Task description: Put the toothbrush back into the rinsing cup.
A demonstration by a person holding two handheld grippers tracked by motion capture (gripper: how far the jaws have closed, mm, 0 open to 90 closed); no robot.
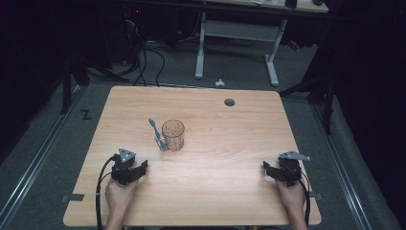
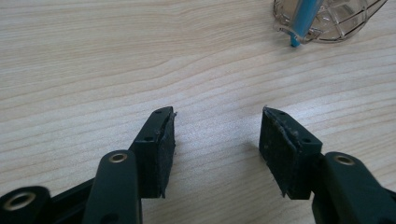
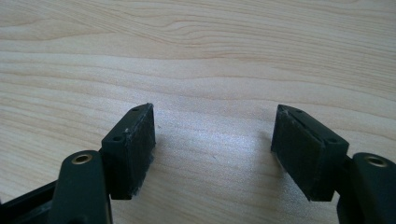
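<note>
A clear ribbed glass cup (image 1: 173,135) stands upright near the middle of the wooden table (image 1: 230,143). A blue toothbrush (image 1: 157,133) leans against the cup's left side, its lower end on the table. My left gripper (image 1: 139,168) rests low on the table's left front, a short way in front of and left of the cup, jaws open and empty. In the left gripper view its gripper (image 2: 217,140) has bare wood between the pads, with the cup (image 2: 331,18) and toothbrush (image 2: 303,21) at the top right. My right gripper (image 1: 270,171) sits at the right front, open and empty (image 3: 215,144).
A small round grommet hole (image 1: 230,102) lies near the table's far edge. Beyond the table stand a white desk frame (image 1: 237,43) and dark cables (image 1: 143,62) on the grey floor. A person's hands hold both grippers near the front edge.
</note>
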